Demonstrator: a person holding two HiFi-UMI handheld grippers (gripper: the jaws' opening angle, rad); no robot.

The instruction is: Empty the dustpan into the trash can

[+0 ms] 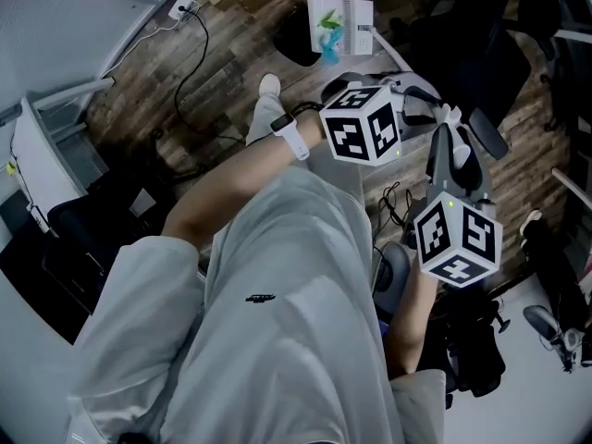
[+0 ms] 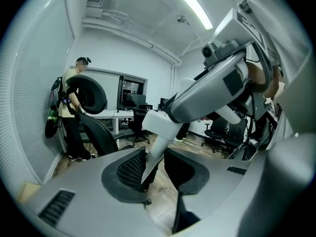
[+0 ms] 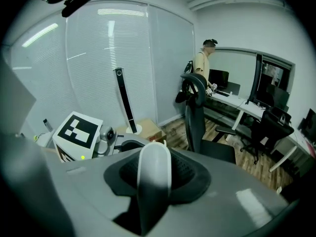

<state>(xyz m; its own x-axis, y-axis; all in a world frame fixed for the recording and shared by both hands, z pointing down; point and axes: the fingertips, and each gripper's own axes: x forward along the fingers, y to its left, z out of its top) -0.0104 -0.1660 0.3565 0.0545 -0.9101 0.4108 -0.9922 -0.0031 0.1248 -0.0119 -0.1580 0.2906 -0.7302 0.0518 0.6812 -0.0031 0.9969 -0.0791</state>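
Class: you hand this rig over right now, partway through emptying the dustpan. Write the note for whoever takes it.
Left gripper: open; the dustpan's handle is between its jaws, lying against one pad only.
Right gripper: shut on the handle.
Pan: ahead over the floor, with green and blue scraps in it.
The dark shape beside the pan may be the trash can; cannot tell.
Done: handle in hand.
Left: bring the pan over the can and tip the scraps out.
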